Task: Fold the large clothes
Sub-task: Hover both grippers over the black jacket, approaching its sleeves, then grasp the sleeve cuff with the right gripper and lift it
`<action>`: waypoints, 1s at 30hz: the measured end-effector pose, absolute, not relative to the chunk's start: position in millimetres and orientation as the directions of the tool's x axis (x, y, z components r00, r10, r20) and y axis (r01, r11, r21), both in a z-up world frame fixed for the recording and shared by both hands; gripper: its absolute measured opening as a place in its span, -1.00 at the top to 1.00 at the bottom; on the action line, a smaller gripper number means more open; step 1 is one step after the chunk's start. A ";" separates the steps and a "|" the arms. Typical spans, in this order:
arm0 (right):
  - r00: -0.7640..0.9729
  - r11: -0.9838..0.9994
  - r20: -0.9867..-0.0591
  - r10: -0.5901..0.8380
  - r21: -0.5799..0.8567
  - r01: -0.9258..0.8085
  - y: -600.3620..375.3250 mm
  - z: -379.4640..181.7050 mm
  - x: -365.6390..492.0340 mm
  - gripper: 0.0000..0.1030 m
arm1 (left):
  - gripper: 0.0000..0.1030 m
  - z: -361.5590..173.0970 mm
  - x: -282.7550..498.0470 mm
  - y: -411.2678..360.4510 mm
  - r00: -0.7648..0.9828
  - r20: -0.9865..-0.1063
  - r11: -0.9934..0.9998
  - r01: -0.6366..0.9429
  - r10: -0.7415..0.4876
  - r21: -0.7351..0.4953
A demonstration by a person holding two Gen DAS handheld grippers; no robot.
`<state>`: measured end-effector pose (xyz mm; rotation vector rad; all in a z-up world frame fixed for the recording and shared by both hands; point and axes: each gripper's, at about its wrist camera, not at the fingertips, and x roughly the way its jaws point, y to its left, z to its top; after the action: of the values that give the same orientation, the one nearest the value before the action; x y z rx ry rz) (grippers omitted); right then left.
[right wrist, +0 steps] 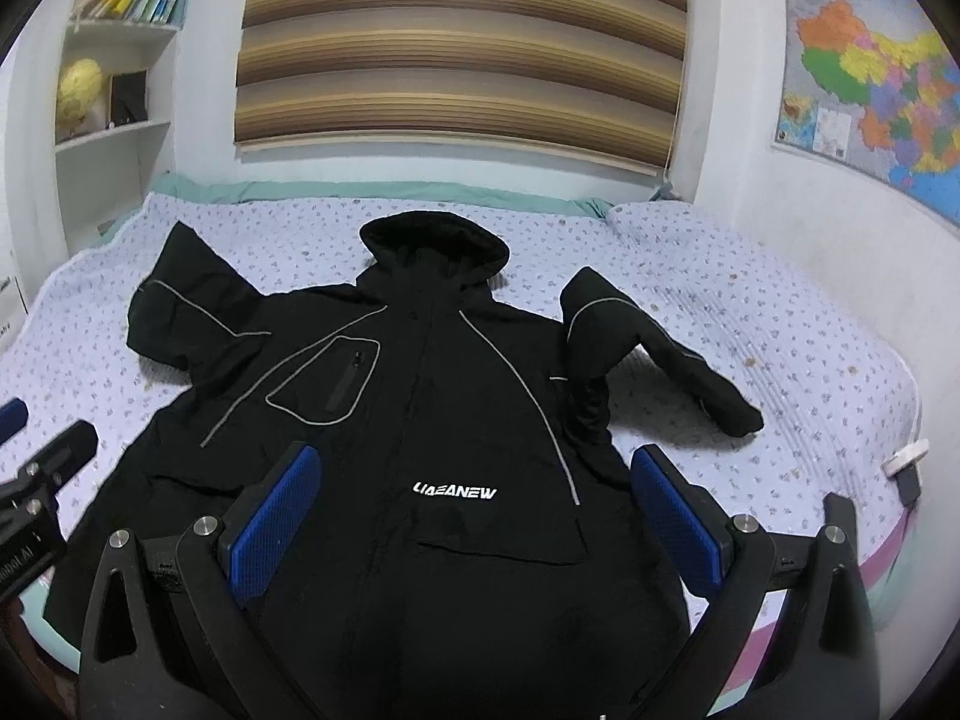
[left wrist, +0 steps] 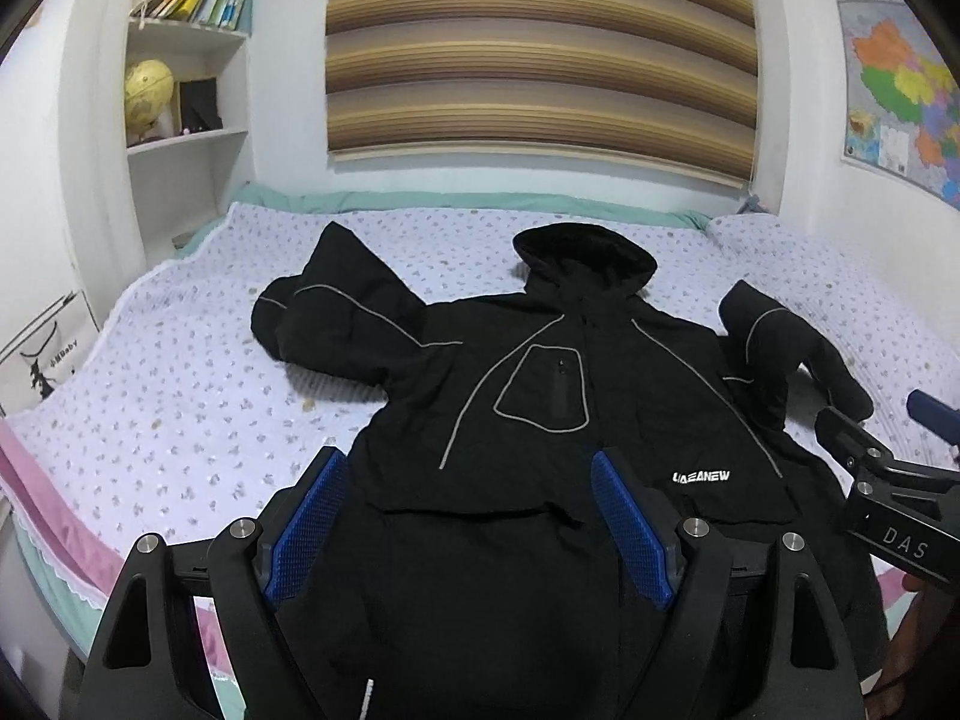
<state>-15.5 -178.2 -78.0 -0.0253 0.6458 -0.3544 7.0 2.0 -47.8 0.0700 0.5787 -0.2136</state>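
A black hooded jacket [left wrist: 540, 396] with grey piping and a white chest logo lies face up on the bed, hood toward the far wall; it also shows in the right wrist view [right wrist: 420, 408]. Its left sleeve [left wrist: 336, 312] is spread out and its right sleeve [right wrist: 648, 342] is bent and crumpled. My left gripper [left wrist: 471, 510] is open above the jacket's lower left part, holding nothing. My right gripper [right wrist: 474, 510] is open above the lower right part, holding nothing. Each gripper shows at the other view's edge.
The bed [left wrist: 180, 396] has a pale floral sheet with a pink and green near edge. A white bookshelf [left wrist: 186, 90] with a globe stands at the far left. A striped blind [left wrist: 534, 48] and a wall map [right wrist: 870, 72] hang behind. A small white and black object [right wrist: 906, 462] lies at the bed's right edge.
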 end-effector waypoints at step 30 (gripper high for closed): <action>0.703 0.927 -0.612 -0.362 -0.156 0.342 -191.1 -87.8 0.2 -1.00 | -0.64 -64.3 26.0 -18.3 0.788 -0.600 0.976 0.209 -0.136 0.053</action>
<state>0.2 -191.1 -87.8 -0.0317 0.6877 -0.3915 26.0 -18.3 -64.3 0.1196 0.6368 -0.1867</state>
